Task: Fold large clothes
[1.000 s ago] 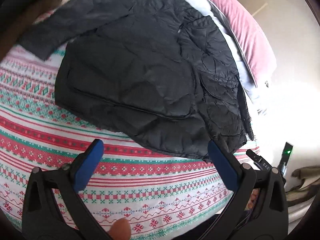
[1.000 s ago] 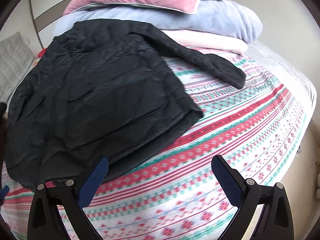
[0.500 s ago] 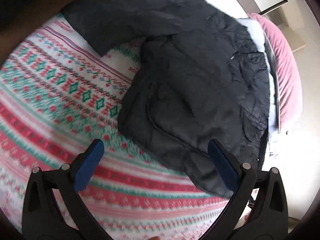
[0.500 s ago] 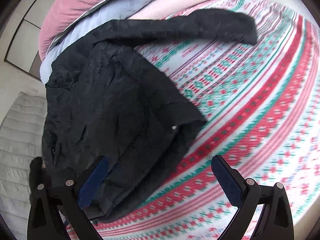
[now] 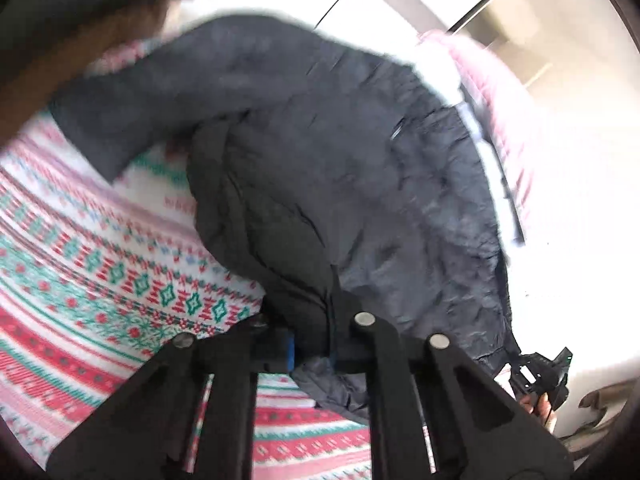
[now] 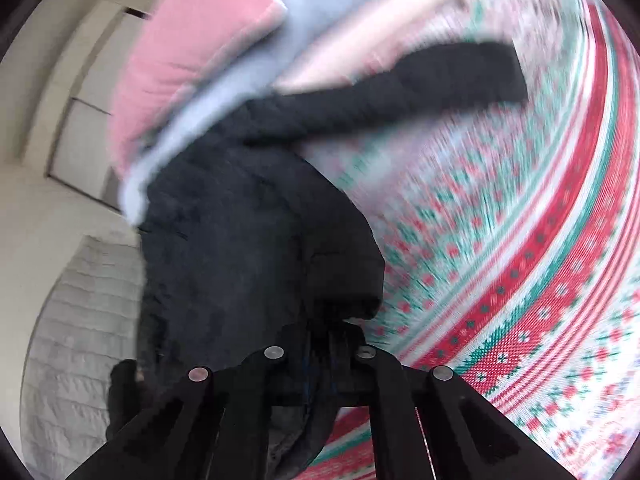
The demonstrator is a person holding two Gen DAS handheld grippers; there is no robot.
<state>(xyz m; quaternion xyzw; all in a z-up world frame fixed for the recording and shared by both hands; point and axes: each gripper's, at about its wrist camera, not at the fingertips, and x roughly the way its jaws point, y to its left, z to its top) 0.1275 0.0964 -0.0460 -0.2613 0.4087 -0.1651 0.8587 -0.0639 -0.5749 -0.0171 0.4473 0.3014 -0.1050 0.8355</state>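
Note:
A black quilted jacket (image 5: 340, 160) lies on a bed with a red, green and white patterned cover (image 5: 80, 280). My left gripper (image 5: 310, 350) is shut on the jacket's bottom hem, which bunches up between the pads. One sleeve (image 5: 132, 108) stretches to the upper left. In the right wrist view my right gripper (image 6: 320, 356) is shut on the other bottom corner of the jacket (image 6: 248, 248). The other sleeve (image 6: 440, 84) reaches to the upper right across the cover (image 6: 540, 280). Both views are motion-blurred.
A pink pillow (image 6: 192, 60), a pale blue blanket (image 6: 320, 16) and a pale pink one (image 6: 384, 12) are stacked at the head of the bed behind the jacket. A grey quilted surface (image 6: 80, 340) lies at the left. The pink pillow (image 5: 504, 92) also shows in the left wrist view.
Both grippers moved down to the jacket's bottom hem and closed on it. They were open above the bed before. The hem now bunches and lifts at both corners.

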